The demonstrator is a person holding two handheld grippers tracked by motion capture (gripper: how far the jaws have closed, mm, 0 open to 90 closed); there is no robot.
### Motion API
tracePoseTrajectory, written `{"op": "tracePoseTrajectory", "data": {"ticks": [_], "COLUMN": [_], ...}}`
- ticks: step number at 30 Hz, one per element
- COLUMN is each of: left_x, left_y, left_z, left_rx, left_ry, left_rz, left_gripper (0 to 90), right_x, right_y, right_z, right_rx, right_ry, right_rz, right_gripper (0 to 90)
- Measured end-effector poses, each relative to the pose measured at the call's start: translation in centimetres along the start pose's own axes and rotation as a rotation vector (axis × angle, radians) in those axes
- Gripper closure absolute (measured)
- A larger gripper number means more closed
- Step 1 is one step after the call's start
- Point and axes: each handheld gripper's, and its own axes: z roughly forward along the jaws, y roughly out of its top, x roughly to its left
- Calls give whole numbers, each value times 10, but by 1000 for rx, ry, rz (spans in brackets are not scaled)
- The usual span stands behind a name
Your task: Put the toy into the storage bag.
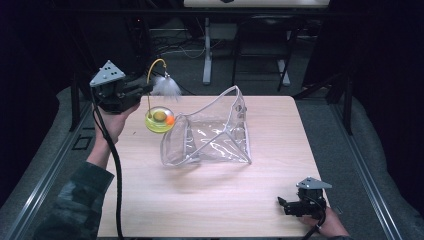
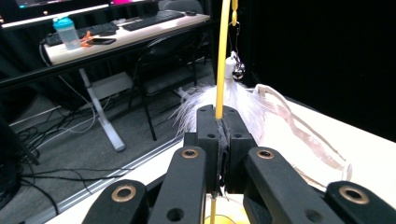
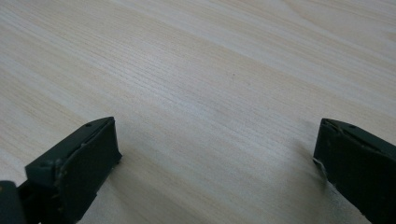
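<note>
A cat toy stands at the table's back left: a yellow round base (image 1: 159, 120) holding an orange ball (image 1: 170, 120), with a thin yellow wand (image 1: 149, 75) arching up to a white feather (image 1: 166, 86). My left gripper (image 1: 149, 89) is shut on the wand, above the base. In the left gripper view the jaws (image 2: 219, 116) pinch the yellow wand (image 2: 223, 56), and the feather (image 2: 236, 100) and a small bell (image 2: 238, 70) hang just behind. A clear plastic bag (image 1: 210, 134) lies open mid-table. My right gripper (image 1: 281, 203) rests open near the front right corner, jaws (image 3: 217, 158) wide apart over bare wood.
The wooden table (image 1: 225, 200) ends close to the right hand at its front and right edges. The bag's white strap (image 2: 299, 133) lies right of the left jaws. Beyond the table stand a chair (image 2: 163, 70) and a desk (image 2: 116, 39) with a bottle and keyboard.
</note>
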Motion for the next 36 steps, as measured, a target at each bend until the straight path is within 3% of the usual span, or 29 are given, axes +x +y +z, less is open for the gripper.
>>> {"op": "tracePoseTrajectory", "data": {"ticks": [9,23,36], "left_x": [-12,-34,-47], "left_y": [6,8,-5], "left_z": [13,41,73], "left_rx": [4,54,110], "left_ry": [-46,-121,-175], "left_rz": [11,39,34], "left_gripper": [885,885,885], "right_x": [0,0,0], "right_y": [0,0,0], "right_z": [0,0,0], "right_rx": [-1,-4,-3], "right_ry": [1,2,3], "right_rz": [0,-3,-3], "right_gripper": [0,0,0]}}
